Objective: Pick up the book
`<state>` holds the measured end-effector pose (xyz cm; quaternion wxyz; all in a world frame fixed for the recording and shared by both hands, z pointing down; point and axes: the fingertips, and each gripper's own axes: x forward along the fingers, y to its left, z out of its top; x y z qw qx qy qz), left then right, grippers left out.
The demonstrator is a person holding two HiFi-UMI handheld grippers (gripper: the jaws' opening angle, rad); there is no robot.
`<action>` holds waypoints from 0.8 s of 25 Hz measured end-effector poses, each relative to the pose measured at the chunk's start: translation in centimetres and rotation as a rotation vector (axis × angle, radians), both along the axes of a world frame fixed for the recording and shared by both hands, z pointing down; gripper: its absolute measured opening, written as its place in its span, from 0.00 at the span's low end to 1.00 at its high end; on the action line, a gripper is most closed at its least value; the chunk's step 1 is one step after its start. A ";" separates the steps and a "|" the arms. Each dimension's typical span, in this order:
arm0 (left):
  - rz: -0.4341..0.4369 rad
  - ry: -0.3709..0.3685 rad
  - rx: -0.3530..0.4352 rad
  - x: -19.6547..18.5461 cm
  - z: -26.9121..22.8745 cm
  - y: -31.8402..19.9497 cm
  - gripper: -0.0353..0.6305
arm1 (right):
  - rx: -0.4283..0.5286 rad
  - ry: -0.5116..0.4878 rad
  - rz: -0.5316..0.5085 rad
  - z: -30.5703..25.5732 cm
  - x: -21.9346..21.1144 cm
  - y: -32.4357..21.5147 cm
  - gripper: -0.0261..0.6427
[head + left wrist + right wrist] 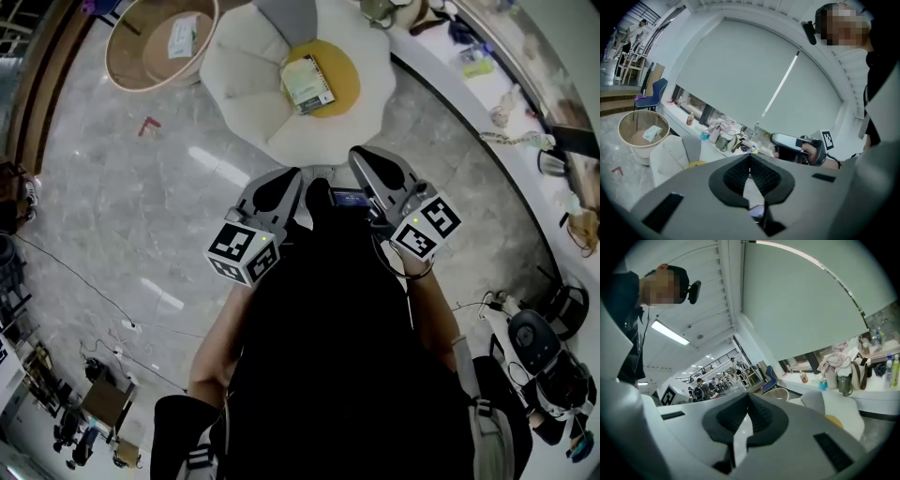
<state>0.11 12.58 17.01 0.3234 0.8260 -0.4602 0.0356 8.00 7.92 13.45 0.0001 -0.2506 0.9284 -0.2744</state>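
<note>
Left gripper [294, 176] closed, empty, right gripper [357, 156] likewise, pale greenish book [307, 82] on yellow cushion [343, 56]

Green paperback book [307, 82] lies on round yellow cushion [343, 60] on white padded armchair [248, 84], top centre; round wicker basket [131, 58] left.

The book [307, 82] was pale green and cream, the cushion [345, 58] yellow, the chair [246, 70] white, the floor [112, 216] grey-marbled. The left gripper [292, 175] and right gripper [360, 156] were grey, their cubes patterned black-and-white.
</note>
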 end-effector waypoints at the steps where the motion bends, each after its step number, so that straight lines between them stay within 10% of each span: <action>1: -0.003 -0.012 -0.008 0.2 0.3 -0.1 0.08 | -0.001 -0.021 -0.014 -0.2 0.0 -0.1 0.06; 20: 0.010 0.015 -0.114 -1.1 6.2 -3.7 0.08 | -0.191 0.039 -0.040 7.5 -3.1 -2.6 0.06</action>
